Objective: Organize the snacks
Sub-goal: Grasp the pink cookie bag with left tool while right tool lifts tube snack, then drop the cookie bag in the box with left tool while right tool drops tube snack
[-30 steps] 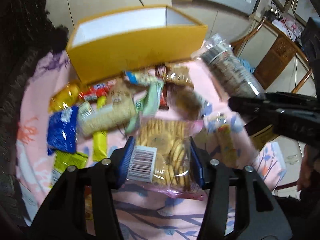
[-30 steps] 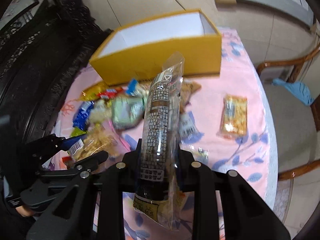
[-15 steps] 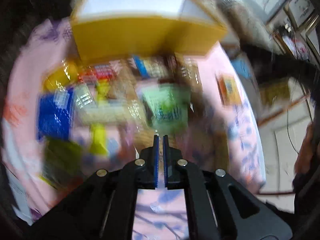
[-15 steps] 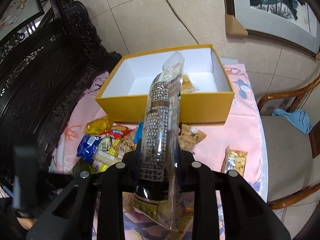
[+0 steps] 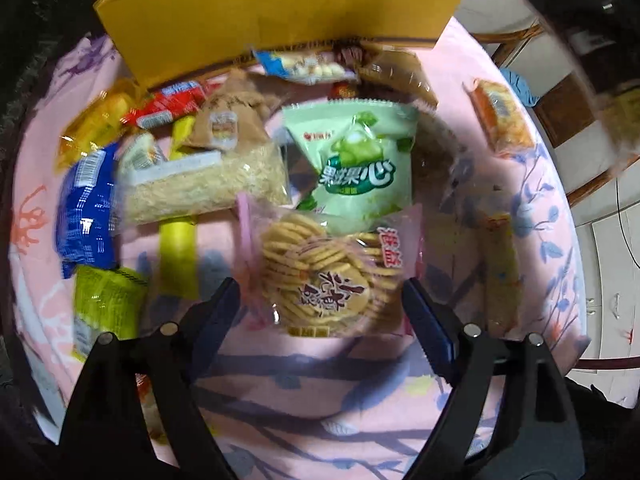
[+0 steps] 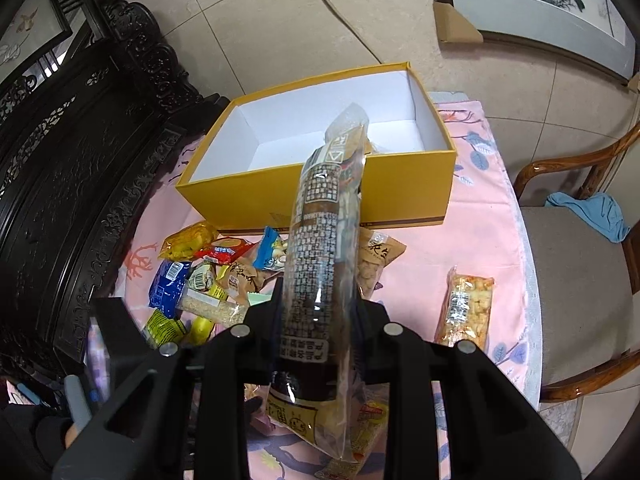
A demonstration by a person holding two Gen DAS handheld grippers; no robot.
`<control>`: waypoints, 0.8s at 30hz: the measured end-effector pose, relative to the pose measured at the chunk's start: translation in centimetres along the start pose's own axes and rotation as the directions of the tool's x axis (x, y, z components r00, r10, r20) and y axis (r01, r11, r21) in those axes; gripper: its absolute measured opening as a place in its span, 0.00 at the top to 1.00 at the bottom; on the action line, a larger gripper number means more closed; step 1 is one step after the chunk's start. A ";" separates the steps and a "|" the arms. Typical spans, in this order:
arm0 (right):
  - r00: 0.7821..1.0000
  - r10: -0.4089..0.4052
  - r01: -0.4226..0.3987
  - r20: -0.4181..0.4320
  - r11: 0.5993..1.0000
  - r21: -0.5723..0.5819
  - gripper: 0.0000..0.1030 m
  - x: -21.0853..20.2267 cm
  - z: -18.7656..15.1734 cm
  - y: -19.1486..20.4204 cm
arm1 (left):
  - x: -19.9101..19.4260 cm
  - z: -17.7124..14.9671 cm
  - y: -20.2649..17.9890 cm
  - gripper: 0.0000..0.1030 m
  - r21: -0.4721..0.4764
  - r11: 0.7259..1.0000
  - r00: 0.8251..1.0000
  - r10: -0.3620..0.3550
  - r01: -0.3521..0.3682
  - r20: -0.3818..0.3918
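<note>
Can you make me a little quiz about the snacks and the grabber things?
1. True or false: the right gripper is shut on the long brown snack pack.
2. Which lies between the opening left gripper jaws? A. round cracker bag B. blue packet C. green candy bag
3. Fill in: the yellow box is lined ____ inside.

Key: 1 true; 2 A; 3 white.
</note>
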State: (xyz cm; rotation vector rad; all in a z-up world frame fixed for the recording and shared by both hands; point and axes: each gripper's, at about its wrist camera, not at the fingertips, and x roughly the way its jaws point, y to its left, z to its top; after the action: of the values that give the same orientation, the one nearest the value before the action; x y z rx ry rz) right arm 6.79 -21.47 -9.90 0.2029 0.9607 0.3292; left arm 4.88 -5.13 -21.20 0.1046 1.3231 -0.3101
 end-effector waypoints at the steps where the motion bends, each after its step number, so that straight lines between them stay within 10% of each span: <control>1: 1.000 0.000 0.000 -0.002 1.000 0.000 0.72 0.0 0.0 0.0 | 0.3 0.0 -0.2 0.17 0.006 1.000 1.000 -0.008 0.008 -0.006; 12: 1.000 0.007 -0.007 -0.012 1.000 0.002 0.72 0.1 -0.5 0.2 | 3.1 0.0 -2.5 0.06 0.090 0.996 0.999 0.027 -0.028 0.017; 24: 1.000 -0.005 0.005 -0.011 1.000 0.011 0.72 -0.3 -1.1 0.2 | -0.8 -2.3 0.9 0.27 0.018 1.000 0.992 -0.016 0.014 0.124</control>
State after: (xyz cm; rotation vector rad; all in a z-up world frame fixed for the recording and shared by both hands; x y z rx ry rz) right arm 5.65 -21.36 -10.25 0.2088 0.9739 0.3212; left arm 2.77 -3.58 -21.08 0.0879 1.1985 -0.3357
